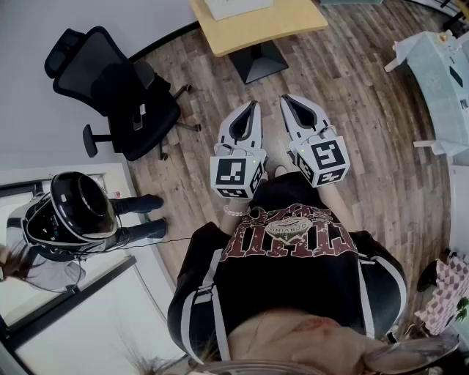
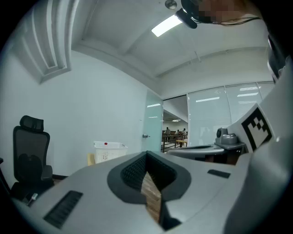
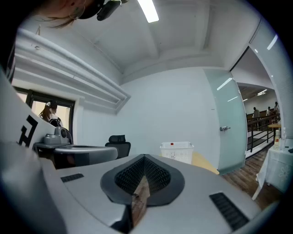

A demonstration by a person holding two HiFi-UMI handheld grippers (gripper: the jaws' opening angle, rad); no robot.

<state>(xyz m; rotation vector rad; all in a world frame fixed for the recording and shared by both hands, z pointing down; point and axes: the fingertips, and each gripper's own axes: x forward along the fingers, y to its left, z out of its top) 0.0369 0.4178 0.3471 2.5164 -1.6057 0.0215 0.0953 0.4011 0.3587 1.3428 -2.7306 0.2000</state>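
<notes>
Grippers shut, floor open

From the head view we see the office chair [image 1: 117, 88] far left, then our left gripper [image 1: 253, 110] and right gripper [image 1: 288, 102] side by side, jaws pressed together on nothing, tips short of the near edge of the desk [image 1: 256, 26]. Only the gripper views give us the glass door [image 3: 229, 123] right of the white basket [image 3: 176, 151]. Wood floor [image 1: 366, 110] spreads right.

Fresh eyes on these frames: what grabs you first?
The two white claws stand out first, held side by side mid head view: the left claw and right claw, both shut on nothing above the wood floor. Next come the black office chair at upper left and the wooden table at the top edge.
</notes>
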